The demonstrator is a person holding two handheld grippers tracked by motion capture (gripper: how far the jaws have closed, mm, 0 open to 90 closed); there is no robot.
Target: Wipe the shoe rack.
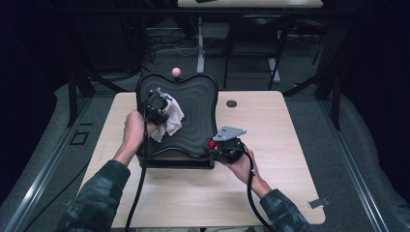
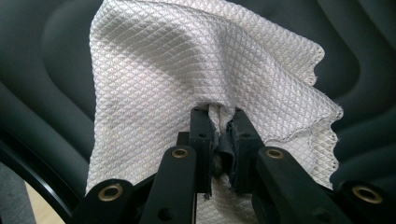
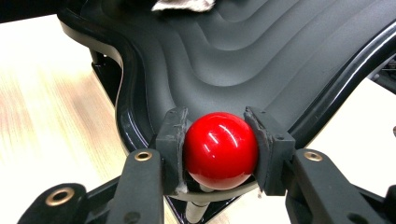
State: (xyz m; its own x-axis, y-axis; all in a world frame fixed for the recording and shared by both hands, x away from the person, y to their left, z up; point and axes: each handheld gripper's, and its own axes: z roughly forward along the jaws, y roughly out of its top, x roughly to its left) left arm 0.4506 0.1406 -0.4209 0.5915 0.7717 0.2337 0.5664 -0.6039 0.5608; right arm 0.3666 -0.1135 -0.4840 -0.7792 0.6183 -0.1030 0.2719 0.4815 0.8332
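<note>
two camouflage sleeves [image 1: 96,193] come in from the bottom of the high view, each hand carrying a gripper over a pale wooden table [image 1: 290,145]. on the table stands a black board [image 1: 198,106] with a wavy ridged top, a wavy outline and a glossy rim, raised on a low frame. the left gripper [image 1: 162,99] is over the board's left part, its jaws clamped together on a bunched fold of a white quilted cloth [image 2: 187,70]; the cloth spreads out past the jaws and lies against the black ridged surface. the right gripper [image 1: 215,145] sits at the board's near right corner, jaws pressed on both sides of a shiny red ball [image 3: 221,149] that sits on a short stem at that corner. a pink ball [image 1: 176,72] stands at the board's far edge. a small dark round hole [image 1: 231,103] lies in the tabletop just right of the board.
</note>
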